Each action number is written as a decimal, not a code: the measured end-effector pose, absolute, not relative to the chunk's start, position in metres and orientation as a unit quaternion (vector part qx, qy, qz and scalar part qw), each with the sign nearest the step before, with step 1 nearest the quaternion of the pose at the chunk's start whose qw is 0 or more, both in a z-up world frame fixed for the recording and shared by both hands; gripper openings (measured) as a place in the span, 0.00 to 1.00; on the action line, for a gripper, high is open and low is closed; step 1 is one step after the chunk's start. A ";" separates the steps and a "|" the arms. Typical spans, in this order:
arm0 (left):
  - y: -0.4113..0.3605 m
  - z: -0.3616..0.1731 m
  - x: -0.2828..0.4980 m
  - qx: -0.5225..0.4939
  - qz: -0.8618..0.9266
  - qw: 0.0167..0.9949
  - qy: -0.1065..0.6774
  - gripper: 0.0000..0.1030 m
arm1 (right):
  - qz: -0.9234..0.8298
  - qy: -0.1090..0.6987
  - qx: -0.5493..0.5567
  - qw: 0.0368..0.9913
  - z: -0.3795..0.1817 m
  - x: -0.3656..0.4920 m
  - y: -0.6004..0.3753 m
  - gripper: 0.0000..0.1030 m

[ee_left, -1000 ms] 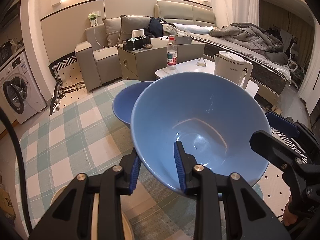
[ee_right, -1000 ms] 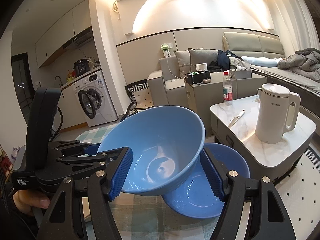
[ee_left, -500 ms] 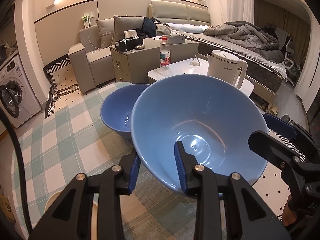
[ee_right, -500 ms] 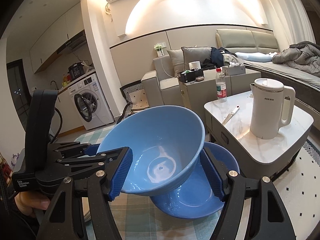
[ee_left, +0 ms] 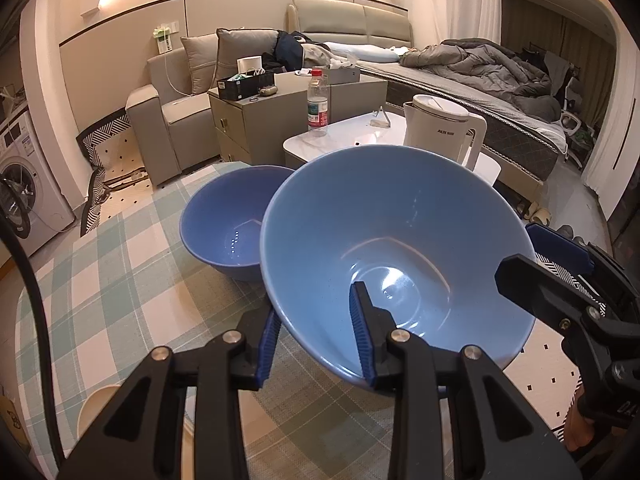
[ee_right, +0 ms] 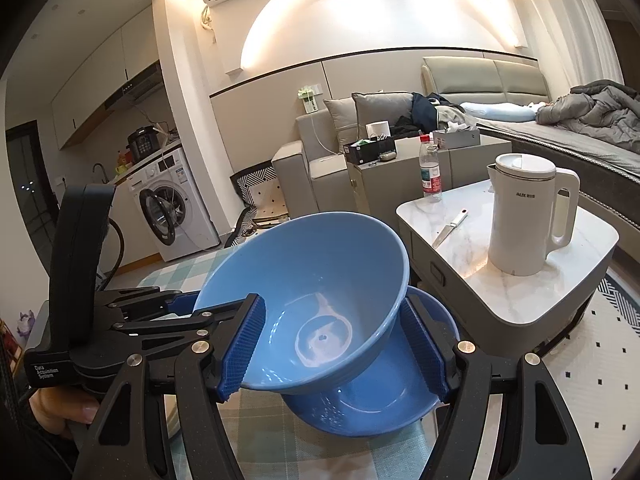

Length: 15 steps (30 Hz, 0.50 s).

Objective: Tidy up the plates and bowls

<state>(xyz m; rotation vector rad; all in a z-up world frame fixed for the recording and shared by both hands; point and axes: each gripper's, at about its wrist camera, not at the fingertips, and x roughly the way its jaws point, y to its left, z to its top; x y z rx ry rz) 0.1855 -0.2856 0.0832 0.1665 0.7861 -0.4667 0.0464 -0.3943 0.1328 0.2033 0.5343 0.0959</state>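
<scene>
Two blue bowls. Light-blue bowl point(ee_left: 396, 248): raised and tilted, mouth facing back toward the fingers, near rim clamped between the left gripper point(ee_left: 316, 340) pads. Right gripper point(ee_right: 334, 350): jaws apart, flanking it. Darker bowl point(ee_left: 228, 220): upright on the checked cloth point(ee_left: 100, 280), just beyond.

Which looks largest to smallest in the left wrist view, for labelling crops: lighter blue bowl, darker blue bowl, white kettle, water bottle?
1. lighter blue bowl, though it is nearest the camera.
2. darker blue bowl, partly hidden behind it.
3. white kettle, farther off.
4. water bottle, farther off.
</scene>
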 end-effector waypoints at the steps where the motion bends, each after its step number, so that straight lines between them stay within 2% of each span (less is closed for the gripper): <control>1: -0.287 0.082 0.186 0.080 -0.226 0.893 0.381 0.31 | 0.045 0.267 0.101 0.957 0.131 0.048 -0.395 0.70; 15: -0.304 0.070 0.190 0.091 -0.239 0.885 0.389 0.34 | 0.018 0.298 0.104 0.949 0.112 0.062 -0.413 0.70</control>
